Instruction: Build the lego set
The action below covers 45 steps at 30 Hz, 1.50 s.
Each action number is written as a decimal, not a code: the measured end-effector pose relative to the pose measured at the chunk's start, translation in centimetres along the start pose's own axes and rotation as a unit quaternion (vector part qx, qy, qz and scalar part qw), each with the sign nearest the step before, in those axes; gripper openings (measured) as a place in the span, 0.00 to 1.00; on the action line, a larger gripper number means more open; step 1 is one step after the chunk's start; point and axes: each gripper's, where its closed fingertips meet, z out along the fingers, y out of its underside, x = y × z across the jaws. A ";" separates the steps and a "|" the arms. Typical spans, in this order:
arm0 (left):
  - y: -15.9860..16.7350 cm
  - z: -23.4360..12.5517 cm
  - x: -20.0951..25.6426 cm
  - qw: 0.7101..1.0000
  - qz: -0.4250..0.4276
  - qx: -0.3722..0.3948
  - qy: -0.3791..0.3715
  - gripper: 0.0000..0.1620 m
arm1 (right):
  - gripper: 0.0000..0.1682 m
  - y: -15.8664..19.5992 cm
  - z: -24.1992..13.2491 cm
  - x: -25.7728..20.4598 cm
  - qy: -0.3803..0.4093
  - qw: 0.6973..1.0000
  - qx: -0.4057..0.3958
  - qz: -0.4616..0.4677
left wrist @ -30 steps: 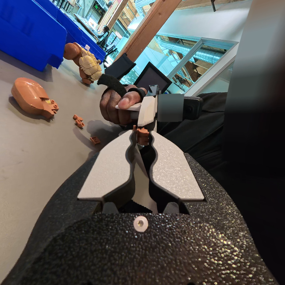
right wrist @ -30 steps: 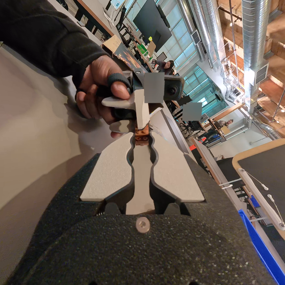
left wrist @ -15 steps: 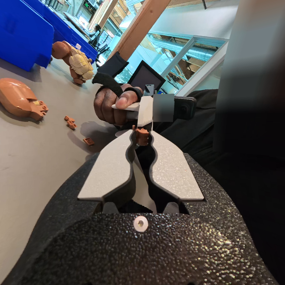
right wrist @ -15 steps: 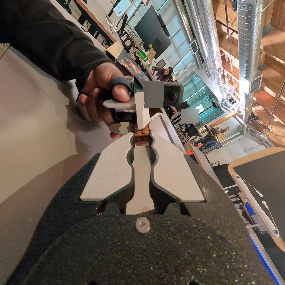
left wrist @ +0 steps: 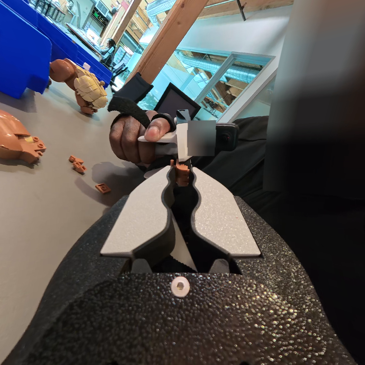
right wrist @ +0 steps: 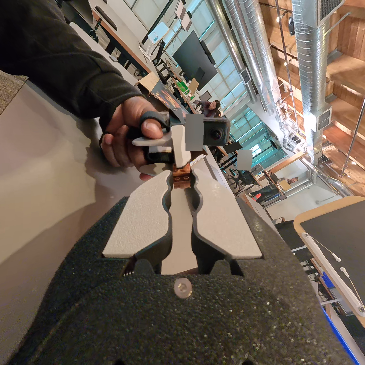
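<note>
My left gripper point(left wrist: 181, 173) is shut on a small brown lego piece point(left wrist: 182, 174), held up above the grey table. My right gripper point(right wrist: 181, 178) faces it tip to tip and is shut on the brown lego piece point(right wrist: 181, 177) from the other side; the two pieces meet between the tips. In each view the other gripper, with its camera and the hand that holds it, stands just beyond the piece. A brown and tan lego figure point(left wrist: 85, 87) stands at the back left. A large brown shell part point(left wrist: 13, 138) lies at the left edge. Several small brown bricks point(left wrist: 78, 164) lie near it.
Blue bins point(left wrist: 25, 59) stand along the table's far left. A flat brown plate point(left wrist: 102, 188) lies on the table left of my left gripper. A dark sleeve point(right wrist: 59, 65) crosses the upper left of the right wrist view. A black-topped table point(right wrist: 339, 243) is at right. My two grippers' fingertips are within a few centimetres of each other.
Both grippers stay shut on the brown piece, tip to tip. The left wrist view has shifted slightly, so the table parts slid a little in frame. The right wrist view has tilted a little.
</note>
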 end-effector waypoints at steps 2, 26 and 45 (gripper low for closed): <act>0.0 0.0 -0.2 1.000 0.011 -0.005 -0.013 0.08 | 0.10 0.2 0.0 0.0 0.000 1.000 -0.007 -0.003; -0.8 -0.5 -1.1 0.999 0.013 0.016 -0.042 0.08 | 0.10 1.7 0.5 0.8 0.017 0.998 -0.045 0.039; -2.3 -2.9 -0.9 0.855 0.457 -0.061 -0.238 0.25 | 0.10 2.6 0.9 0.3 -0.173 0.787 -0.018 0.593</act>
